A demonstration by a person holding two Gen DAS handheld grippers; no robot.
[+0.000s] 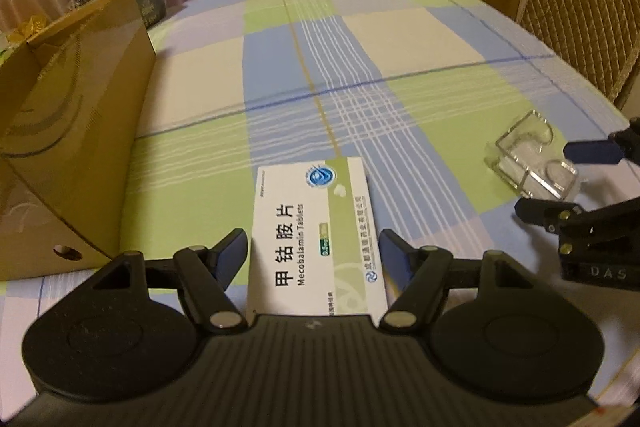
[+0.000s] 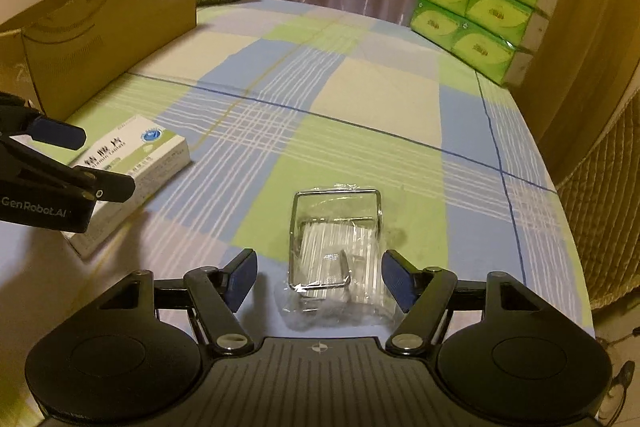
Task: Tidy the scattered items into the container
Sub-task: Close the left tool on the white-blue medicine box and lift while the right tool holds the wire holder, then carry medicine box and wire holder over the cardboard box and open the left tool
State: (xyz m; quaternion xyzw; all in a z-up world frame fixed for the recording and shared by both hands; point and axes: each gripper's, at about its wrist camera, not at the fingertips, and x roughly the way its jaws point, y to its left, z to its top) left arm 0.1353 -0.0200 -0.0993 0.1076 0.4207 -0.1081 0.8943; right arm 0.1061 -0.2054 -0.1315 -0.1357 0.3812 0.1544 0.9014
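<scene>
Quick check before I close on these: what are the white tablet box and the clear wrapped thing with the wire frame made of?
White and green tablet box: looks like thin printed card with a slight sheen; crisp folded edges. Clear wrapped item: crinkly, glossy transparent film, probably plastic, around a shiny rectangular wire frame, likely chromed metal; what lies inside is unclear. Both rest on the checked tablecloth.

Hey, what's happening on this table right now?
A person is tidying with a handheld gripper in each hand. The left gripper is open around a white and green medicine box lying flat on the checked tablecloth. The right gripper is open around a clear plastic-wrapped item with a metal frame. Neither is picked up yet. The cardboard box stands open to the left.
</scene>
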